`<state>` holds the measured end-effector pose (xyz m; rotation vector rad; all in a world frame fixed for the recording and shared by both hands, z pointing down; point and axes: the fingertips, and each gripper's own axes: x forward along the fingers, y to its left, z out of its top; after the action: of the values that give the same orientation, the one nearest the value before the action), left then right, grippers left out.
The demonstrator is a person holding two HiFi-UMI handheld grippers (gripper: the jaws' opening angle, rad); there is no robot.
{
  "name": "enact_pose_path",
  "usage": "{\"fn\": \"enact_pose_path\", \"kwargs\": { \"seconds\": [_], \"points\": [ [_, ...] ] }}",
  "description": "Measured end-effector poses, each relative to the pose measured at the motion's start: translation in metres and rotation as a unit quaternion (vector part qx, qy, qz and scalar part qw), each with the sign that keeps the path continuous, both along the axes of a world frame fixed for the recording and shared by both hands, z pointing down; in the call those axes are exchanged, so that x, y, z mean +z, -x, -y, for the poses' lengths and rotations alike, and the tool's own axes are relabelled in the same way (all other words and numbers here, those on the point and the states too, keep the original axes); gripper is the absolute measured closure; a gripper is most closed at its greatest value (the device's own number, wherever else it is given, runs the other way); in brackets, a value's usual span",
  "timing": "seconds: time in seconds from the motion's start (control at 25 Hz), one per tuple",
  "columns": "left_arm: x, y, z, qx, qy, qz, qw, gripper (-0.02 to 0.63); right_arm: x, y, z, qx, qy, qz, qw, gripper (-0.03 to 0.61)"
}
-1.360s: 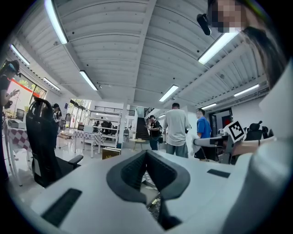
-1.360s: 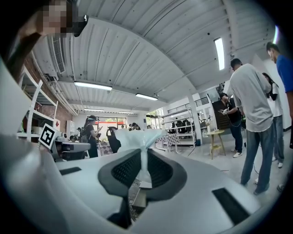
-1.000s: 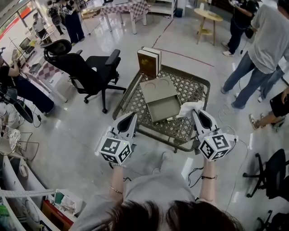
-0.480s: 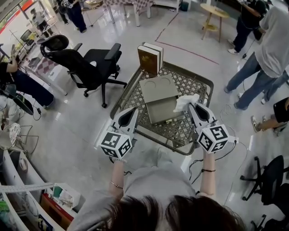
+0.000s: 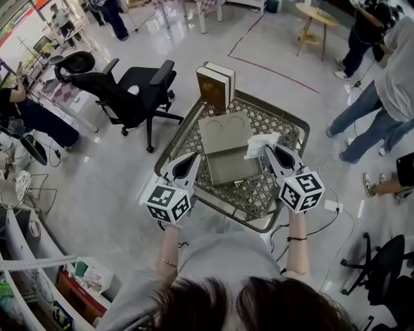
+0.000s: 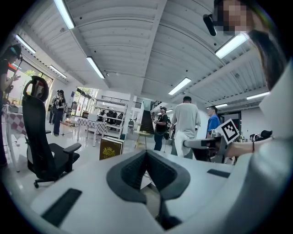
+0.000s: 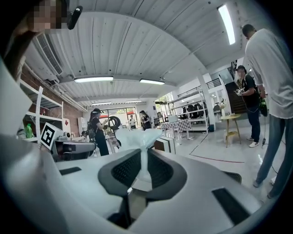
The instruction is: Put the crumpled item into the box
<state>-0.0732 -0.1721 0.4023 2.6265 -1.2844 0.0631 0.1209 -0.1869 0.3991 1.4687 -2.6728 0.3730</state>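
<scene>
A white crumpled tissue (image 5: 260, 143) sticks up from the tip of my right gripper (image 5: 270, 150), which is shut on it. In the right gripper view the tissue (image 7: 137, 137) is pinched between the dark pads (image 7: 158, 170). It hangs just above the right edge of the open grey box (image 5: 229, 169), whose lid (image 5: 223, 128) lies flat behind it on the wire-mesh table (image 5: 284, 132). My left gripper (image 5: 192, 157) is at the box's left side, shut and empty; its jaws (image 6: 146, 153) meet with nothing between them.
A brown book-shaped case (image 5: 213, 87) stands upright at the table's far edge. A black office chair (image 5: 129, 90) is on the left. People stand on the right (image 5: 388, 97). A small round table (image 5: 317, 16) is far back.
Both grippers have moved forward over the mesh table. The tissue has travelled with the right gripper from the table's near right part to the box's right edge.
</scene>
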Motion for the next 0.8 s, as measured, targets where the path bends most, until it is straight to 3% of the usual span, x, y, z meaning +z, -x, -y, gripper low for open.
{"fn": "enact_pose_path", "kwargs": {
  "seconds": [0.48,0.8],
  "points": [
    [0.037,-0.006,0.027,-0.01,0.052,0.004,0.9986,0.597,0.043,0.014,0.042,-0.036,0.061,0.007,0.997,0.522],
    [0.064,-0.006,0.038,0.016,0.092,0.007,0.9956,0.597,0.069,0.027,0.056,-0.044,0.105,-0.003,0.994,0.522]
  ]
}}
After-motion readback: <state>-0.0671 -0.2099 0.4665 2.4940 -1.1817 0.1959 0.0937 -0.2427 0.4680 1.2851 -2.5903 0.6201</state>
